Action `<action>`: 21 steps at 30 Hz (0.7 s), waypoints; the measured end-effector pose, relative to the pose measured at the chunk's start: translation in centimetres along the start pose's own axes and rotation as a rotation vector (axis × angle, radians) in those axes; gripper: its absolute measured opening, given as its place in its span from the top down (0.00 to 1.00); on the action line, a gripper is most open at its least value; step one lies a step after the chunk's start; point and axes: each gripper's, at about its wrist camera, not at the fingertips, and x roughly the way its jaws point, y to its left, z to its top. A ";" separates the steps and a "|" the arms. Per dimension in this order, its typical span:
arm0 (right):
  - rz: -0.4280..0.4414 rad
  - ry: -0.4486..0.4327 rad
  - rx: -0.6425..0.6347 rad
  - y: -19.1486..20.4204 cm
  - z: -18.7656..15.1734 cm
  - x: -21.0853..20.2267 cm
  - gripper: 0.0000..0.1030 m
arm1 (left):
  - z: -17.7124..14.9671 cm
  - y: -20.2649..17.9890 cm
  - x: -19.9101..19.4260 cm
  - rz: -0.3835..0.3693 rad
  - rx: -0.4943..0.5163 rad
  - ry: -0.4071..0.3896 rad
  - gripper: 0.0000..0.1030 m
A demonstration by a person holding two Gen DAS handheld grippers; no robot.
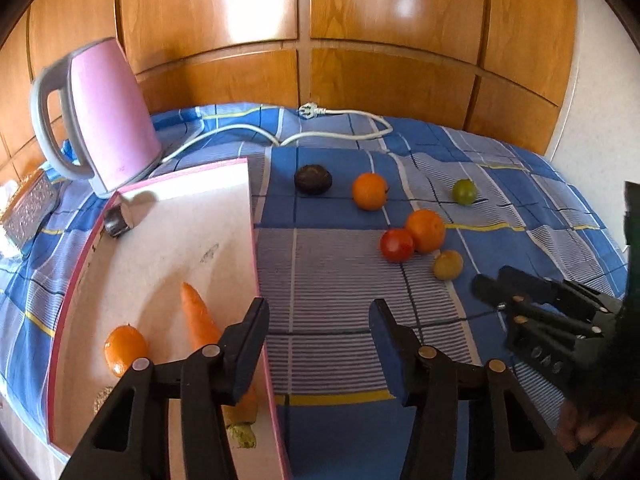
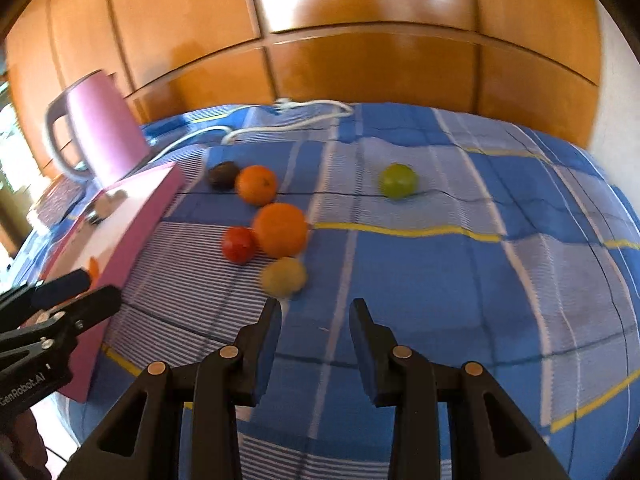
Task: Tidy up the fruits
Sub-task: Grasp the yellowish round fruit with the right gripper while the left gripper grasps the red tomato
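Observation:
A pink-rimmed white box (image 1: 168, 240) lies on the blue checked cloth and holds a carrot (image 1: 200, 320), an orange (image 1: 124, 348) and a dark fruit (image 1: 118, 222). Loose on the cloth lie a dark avocado (image 1: 313, 178), two oranges (image 1: 370, 191) (image 1: 426, 230), a red tomato (image 1: 397, 245), a yellowish fruit (image 1: 448, 265) and a green lime (image 1: 464, 191). My left gripper (image 1: 320, 312) is open and empty over the box's right wall. My right gripper (image 2: 316, 312) is open and empty, just short of the yellowish fruit (image 2: 284, 276).
A pink kettle (image 1: 108, 120) stands behind the box, its white cord (image 1: 320, 132) running along the back of the cloth. A patterned silver box (image 1: 28, 212) sits far left. Wooden cabinet doors (image 1: 304, 32) close off the back.

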 end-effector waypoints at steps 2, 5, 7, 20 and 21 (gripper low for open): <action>0.011 0.000 -0.032 0.9 0.5 0.5 0.65 | 0.2 0.0 0.2 -0.007 -0.007 0.005 0.49; 0.009 0.008 -0.069 1.8 1.1 1.5 0.65 | 0.3 -0.1 0.7 -0.018 -0.017 0.022 0.49; 0.007 0.012 -0.086 2.2 1.5 2.1 0.65 | 0.4 -0.2 1.0 -0.026 -0.023 0.029 0.49; -0.154 0.011 -0.027 -1.3 1.4 3.0 0.71 | 1.1 -1.1 2.5 -0.094 -0.014 0.058 0.49; -0.162 0.010 -0.016 -1.7 1.4 2.9 0.71 | 1.2 -1.2 2.7 -0.100 -0.016 0.062 0.49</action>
